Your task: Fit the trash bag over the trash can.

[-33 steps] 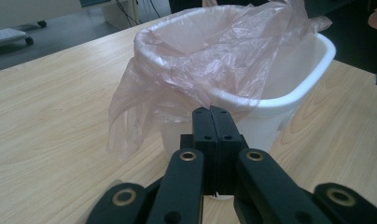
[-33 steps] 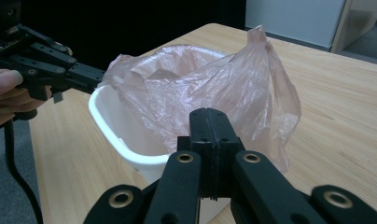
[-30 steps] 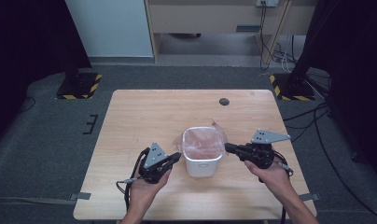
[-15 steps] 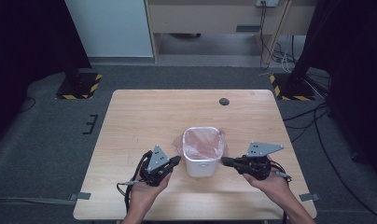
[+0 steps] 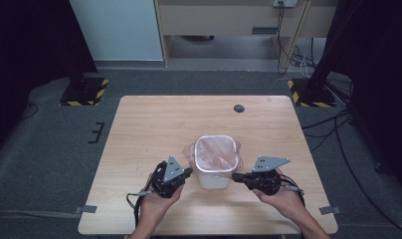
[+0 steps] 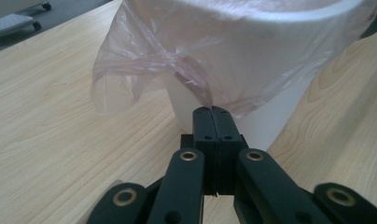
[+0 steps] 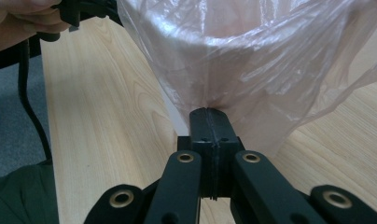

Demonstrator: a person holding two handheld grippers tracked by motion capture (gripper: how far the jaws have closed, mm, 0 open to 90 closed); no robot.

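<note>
A small white bin (image 5: 216, 167) stands near the middle of the wooden desk (image 5: 149, 124), a bit toward the person's edge, and a thin pink plastic bag (image 5: 217, 151) lines it and folds out over its rim. The left hand-held gripper (image 5: 187, 172) is at the bin's 9 o'clock side, and the right hand-held gripper (image 5: 236, 176) is at its 3 o'clock side. A second ago the right one was higher up by the rim; now it has come down low, next to the bin's wall, and the left one has hardly moved. That looks like both hands are pulling the loose bag edge down over the outside of the bin so the bag fits snugly. In the left gripper view the jaws are pressed together and pinch a twisted bit of the bag (image 6: 196, 86), right in front of the white wall (image 6: 270, 116). In the right gripper view the jaws are pressed together too, with a gathered fold of the bag (image 7: 210, 100) caught in their tips. It is hard to see what is inside the bin, because the shiny bag hides the bottom. The far side of the bag edge, at 12 o'clock, is hidden in both gripper views. A small dark round thing (image 5: 239, 108) lies on the desk at about 1 o'clock from the bin, too small to tell what it is.
</note>
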